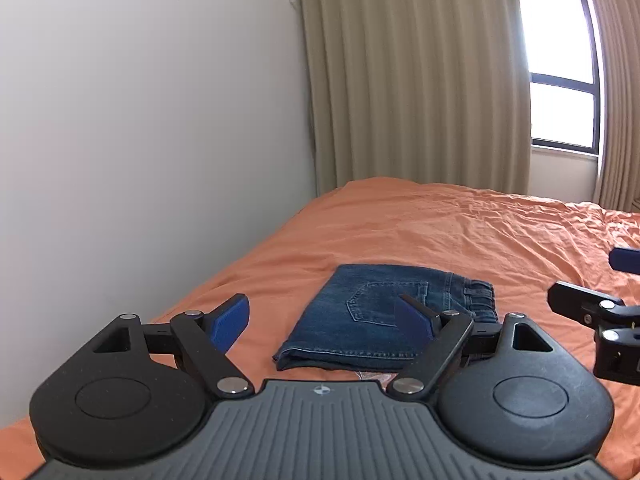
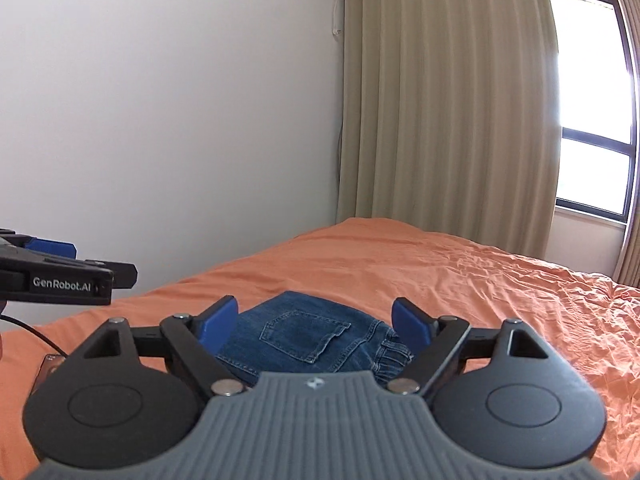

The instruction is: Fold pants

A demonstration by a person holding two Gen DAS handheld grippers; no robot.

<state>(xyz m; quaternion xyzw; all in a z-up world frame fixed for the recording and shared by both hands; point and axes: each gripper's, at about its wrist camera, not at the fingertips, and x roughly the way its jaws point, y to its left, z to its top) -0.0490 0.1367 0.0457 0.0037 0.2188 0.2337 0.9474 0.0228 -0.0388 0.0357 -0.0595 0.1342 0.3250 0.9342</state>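
Note:
The blue denim pants [image 1: 380,316] lie folded into a compact rectangle on the orange bed sheet [image 1: 460,232], back pocket up, waistband to the right. My left gripper [image 1: 324,324] is open and empty, held above the bed just short of the pants' near edge. My right gripper [image 2: 316,320] is open and empty, above the near side of the pants [image 2: 304,340]. The right gripper shows at the right edge of the left wrist view [image 1: 592,280]. The left gripper shows at the left edge of the right wrist view [image 2: 68,276].
A white wall [image 1: 140,120] runs along the bed's left side. Beige curtains [image 1: 420,80] and a window [image 1: 560,80] stand behind the bed. A small clear plastic item [image 2: 50,364] lies on the sheet at near left.

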